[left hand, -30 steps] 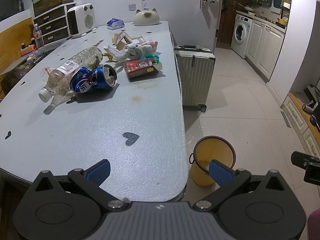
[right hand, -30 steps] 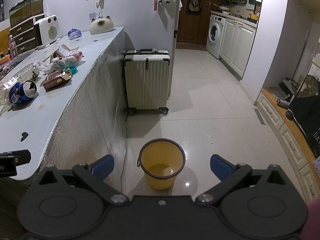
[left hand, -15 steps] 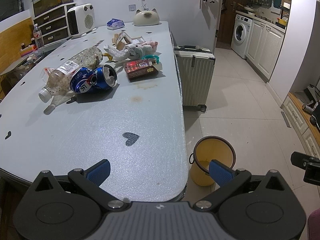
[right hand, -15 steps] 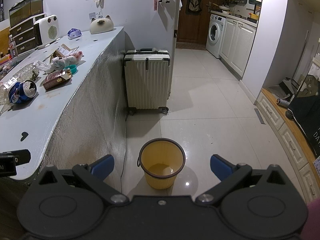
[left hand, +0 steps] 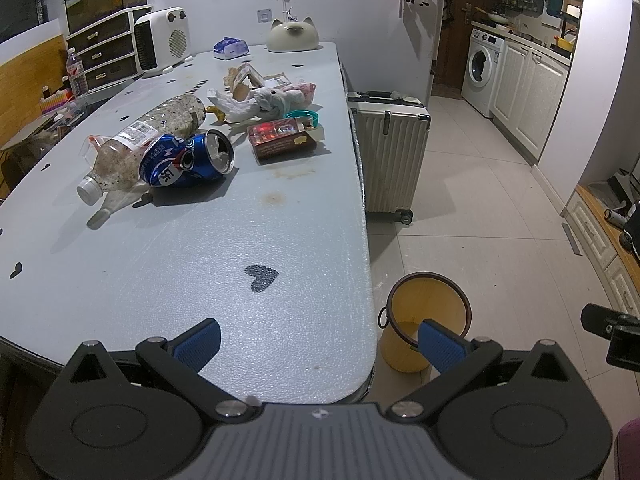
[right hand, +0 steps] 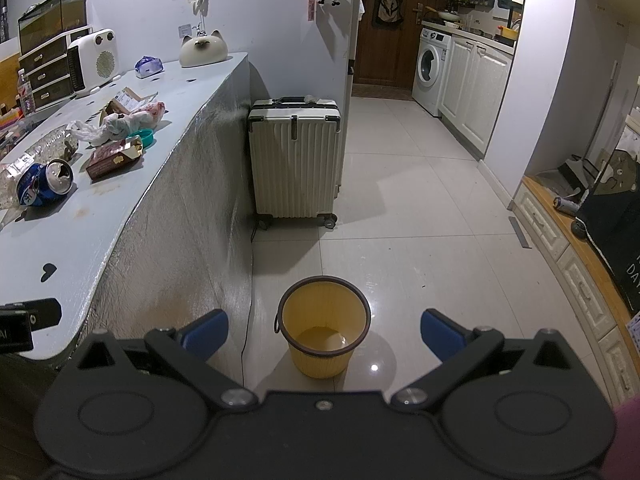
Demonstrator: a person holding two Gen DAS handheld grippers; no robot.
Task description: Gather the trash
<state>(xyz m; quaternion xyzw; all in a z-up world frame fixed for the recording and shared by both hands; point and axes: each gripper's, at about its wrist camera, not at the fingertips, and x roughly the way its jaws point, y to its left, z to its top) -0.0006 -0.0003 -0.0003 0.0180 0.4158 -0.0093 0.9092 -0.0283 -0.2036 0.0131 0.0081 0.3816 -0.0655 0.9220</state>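
Trash lies on the grey table (left hand: 168, 264): a crushed blue can (left hand: 186, 160), a dirty clear plastic bottle (left hand: 140, 142), a red-brown packet (left hand: 282, 140), a teal lid (left hand: 302, 115), a knotted white bag (left hand: 260, 102) and torn cardboard (left hand: 244, 78). A yellow bin (right hand: 323, 334) stands on the floor by the table's end, also seen in the left wrist view as the bin (left hand: 404, 316). My left gripper (left hand: 320, 340) hangs open over the table's near edge. My right gripper (right hand: 324, 330) hangs open above the bin, holding nothing. The can (right hand: 42, 184) and packet (right hand: 114, 157) show far left.
A white suitcase (right hand: 295, 162) stands on the tiled floor beyond the bin. At the table's far end are a white heater (left hand: 162, 44), a cat-shaped container (left hand: 293, 35) and a blue tissue pack (left hand: 230, 47). White cabinets and a washing machine (right hand: 430, 70) line the right.
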